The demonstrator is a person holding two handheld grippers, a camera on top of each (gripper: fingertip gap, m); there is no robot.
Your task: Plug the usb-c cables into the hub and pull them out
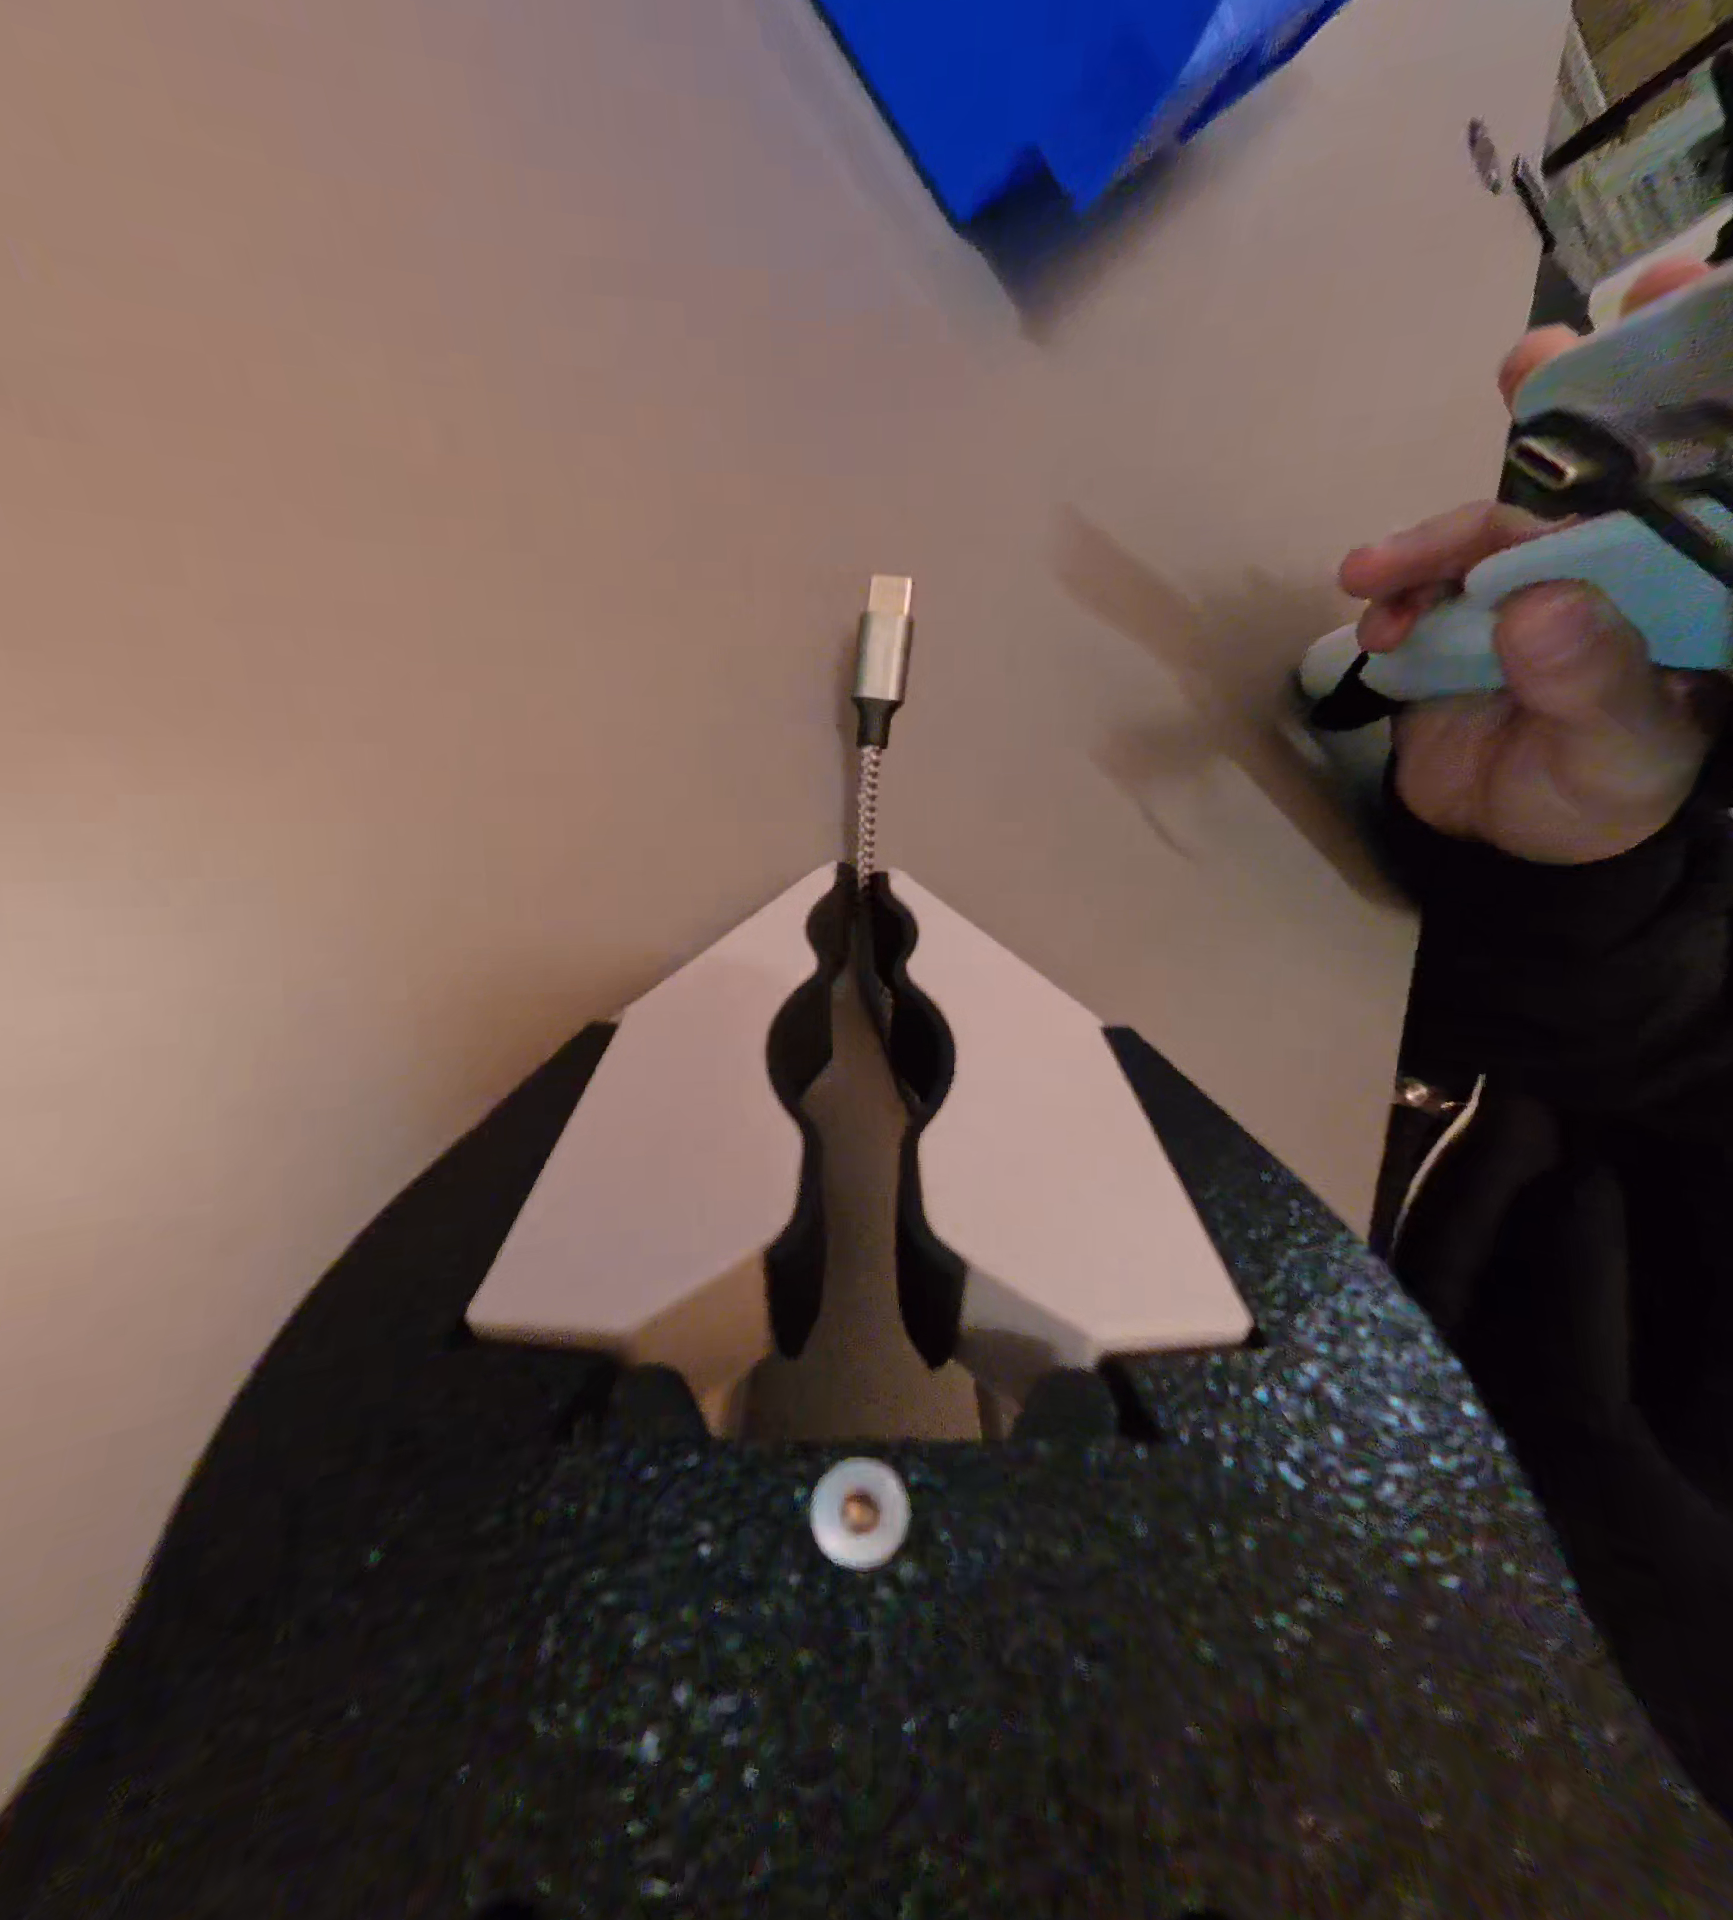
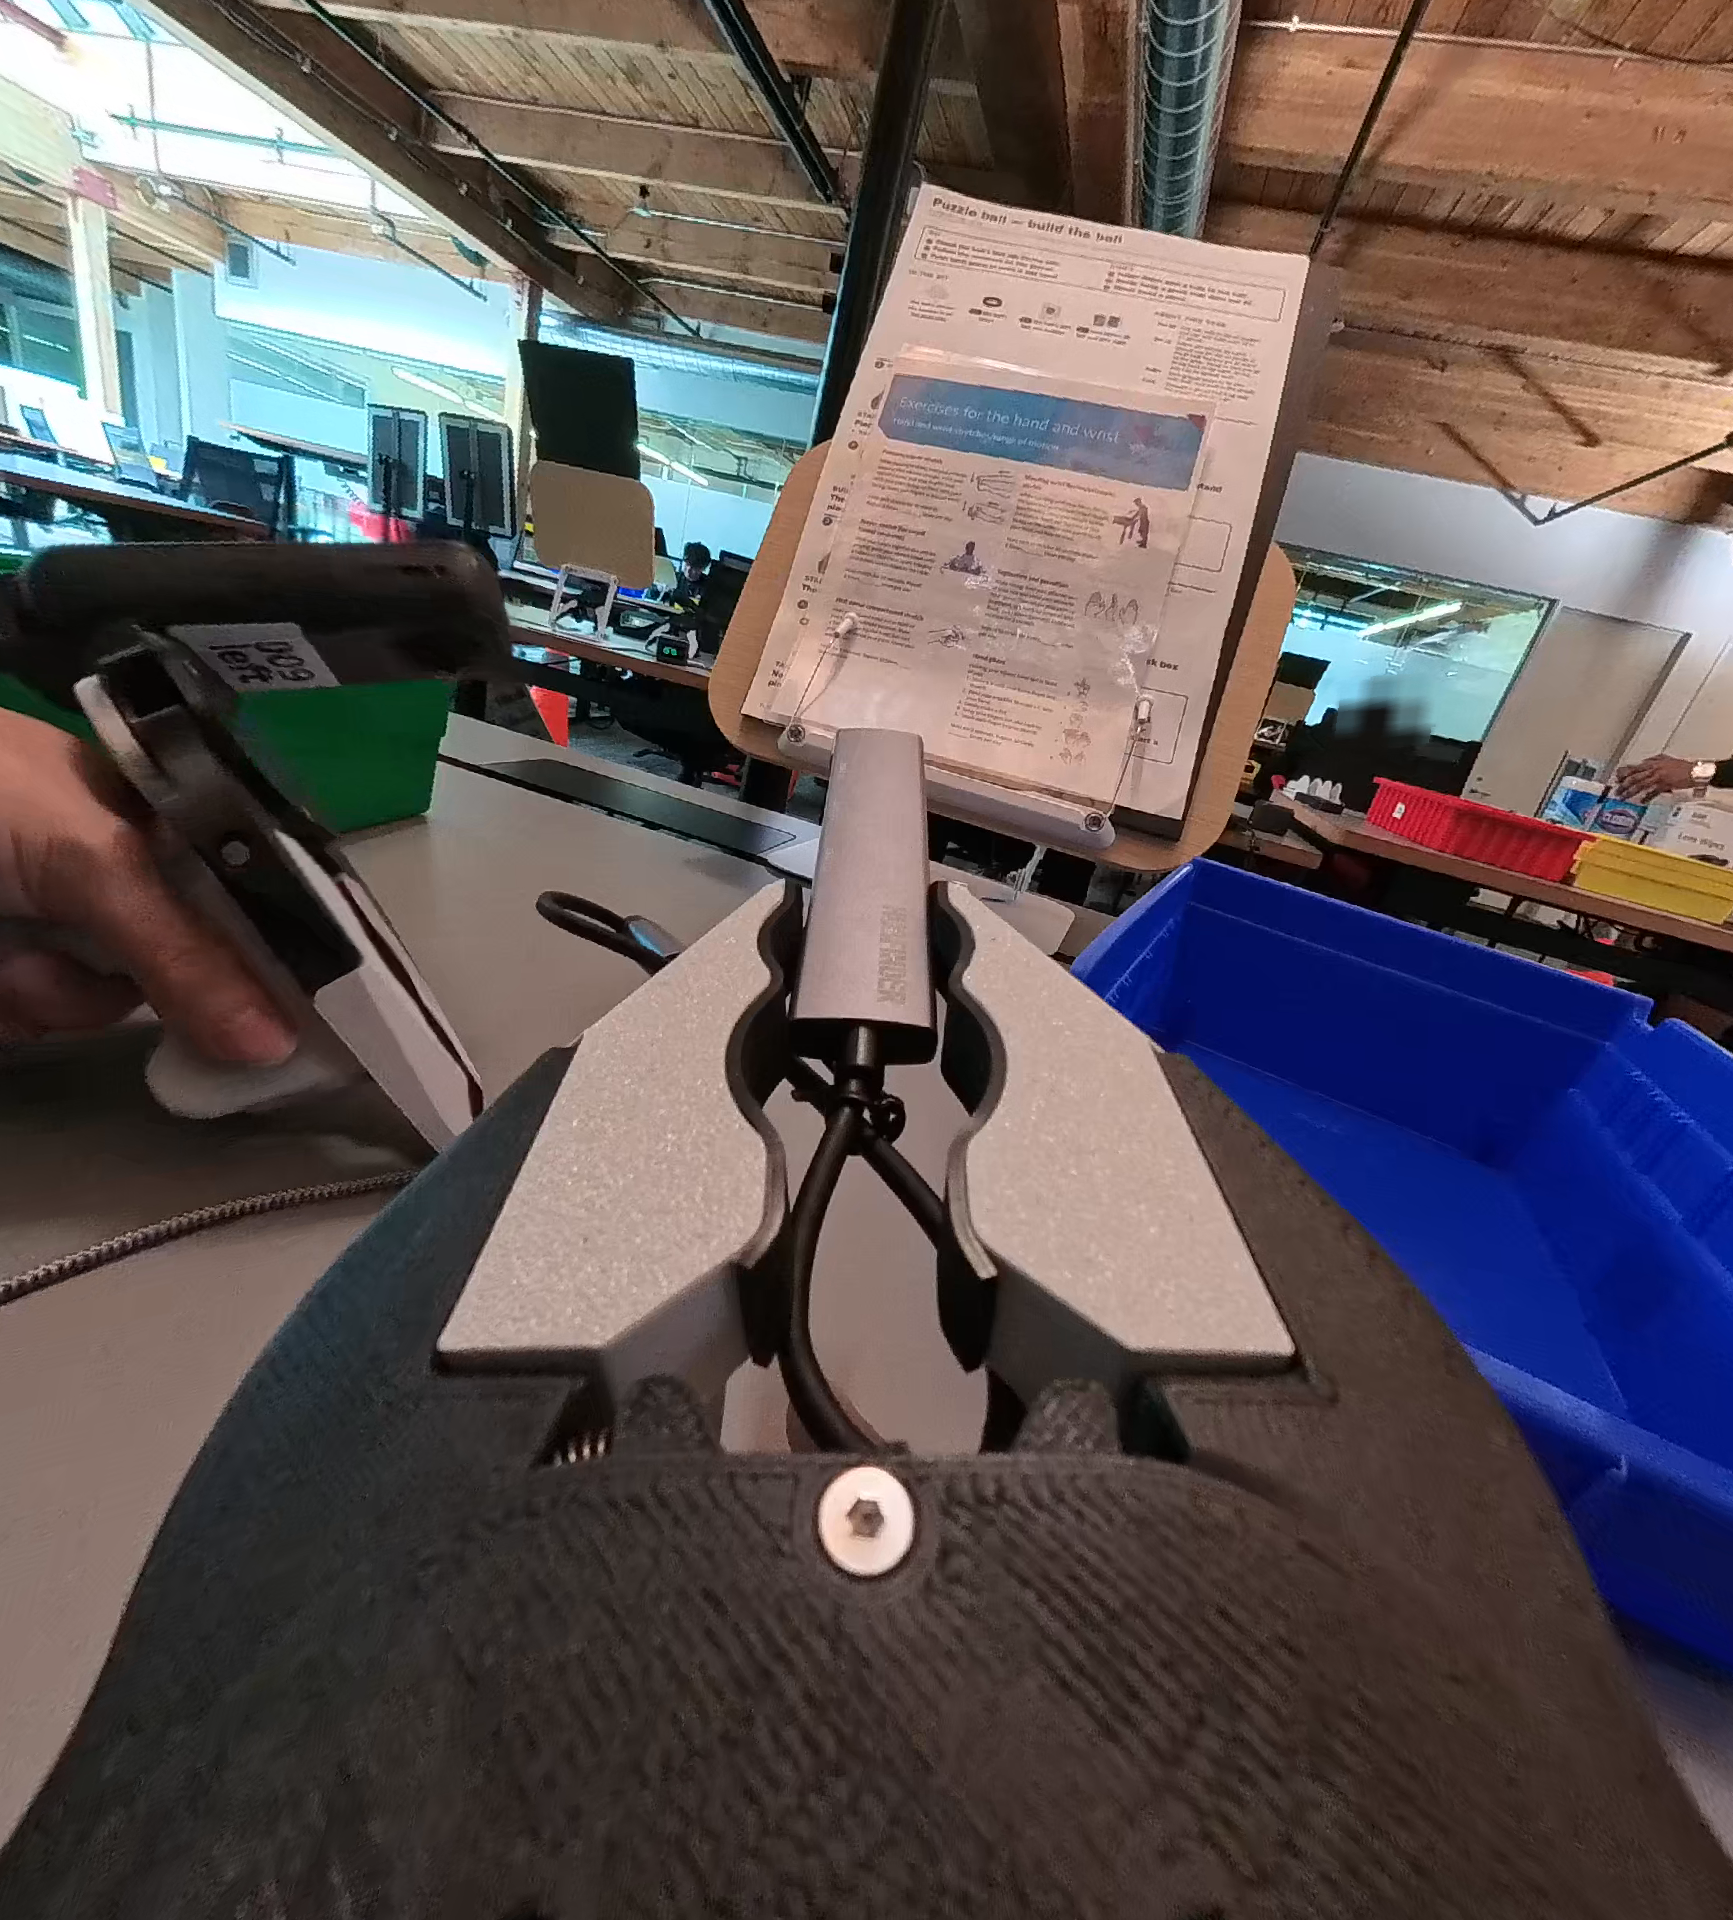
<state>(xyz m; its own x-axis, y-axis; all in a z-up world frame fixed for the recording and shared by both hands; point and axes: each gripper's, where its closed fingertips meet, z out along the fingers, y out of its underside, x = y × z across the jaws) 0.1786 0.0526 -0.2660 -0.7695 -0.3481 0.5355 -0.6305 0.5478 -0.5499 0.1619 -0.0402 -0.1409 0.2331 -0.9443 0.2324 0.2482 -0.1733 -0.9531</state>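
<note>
My left gripper (image 1: pixel 863 883) is shut on a braided usb-c cable (image 1: pixel 870 805). Its silver plug (image 1: pixel 884 655) sticks out past the fingertips, above the grey table. My right gripper (image 2: pixel 862 914) is shut on a slim grey hub (image 2: pixel 867 883), which points up and away. The hub's short black lead (image 2: pixel 831 1226) loops back between the fingers. In the left wrist view the right gripper sits at the far right in a person's hand (image 1: pixel 1558 717), with the hub's black plug (image 1: pixel 1558 462) on it. In the right wrist view the left gripper (image 2: pixel 394 1039) is at the left, tilted down to the table, the braided cable (image 2: pixel 145 1242) trailing beneath.
A blue bin (image 2: pixel 1464 1174) stands at the right of the table; it shows at the top of the left wrist view (image 1: pixel 1059 114). A green bin (image 2: pixel 363 748) is at the back left. A stand with printed sheets (image 2: pixel 1028 561) rises behind the hub. My right fingertips sit around 15 centimetres from my left ones.
</note>
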